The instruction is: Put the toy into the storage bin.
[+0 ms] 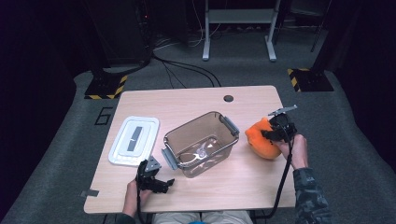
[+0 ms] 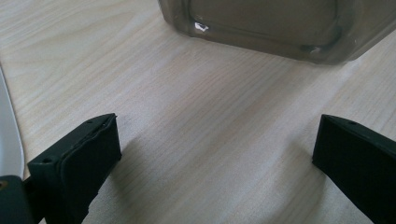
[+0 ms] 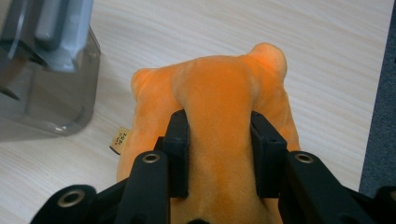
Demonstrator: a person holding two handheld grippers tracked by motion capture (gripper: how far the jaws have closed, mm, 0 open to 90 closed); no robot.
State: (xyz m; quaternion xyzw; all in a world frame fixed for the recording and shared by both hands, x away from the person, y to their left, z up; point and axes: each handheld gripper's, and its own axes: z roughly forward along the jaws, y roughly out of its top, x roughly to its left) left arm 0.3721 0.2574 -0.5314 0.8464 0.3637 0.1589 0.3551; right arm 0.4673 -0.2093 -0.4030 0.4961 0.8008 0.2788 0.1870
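Observation:
An orange plush toy point(image 1: 260, 136) lies on the table near its right edge, beside a clear brown tub point(image 1: 201, 142). My right gripper point(image 1: 275, 132) is shut on the plush toy point(image 3: 219, 102): both black pads point(image 3: 179, 140) press into its soft body, which bulges up between them. My left gripper point(image 1: 159, 183) rests at the table's front left, jaws spread wide with nothing between them. Bare wood lies between its two pads point(image 2: 91, 161) in the left gripper view, and the tub's lower wall point(image 2: 280, 32) stands just ahead.
A white lid point(image 1: 134, 140) with a grey strip lies flat to the left of the tub. The tub has grey handles point(image 1: 229, 125) at both ends. The table's right edge point(image 3: 380, 88) runs close to the plush toy. A cable hole point(image 1: 228, 98) sits at the back.

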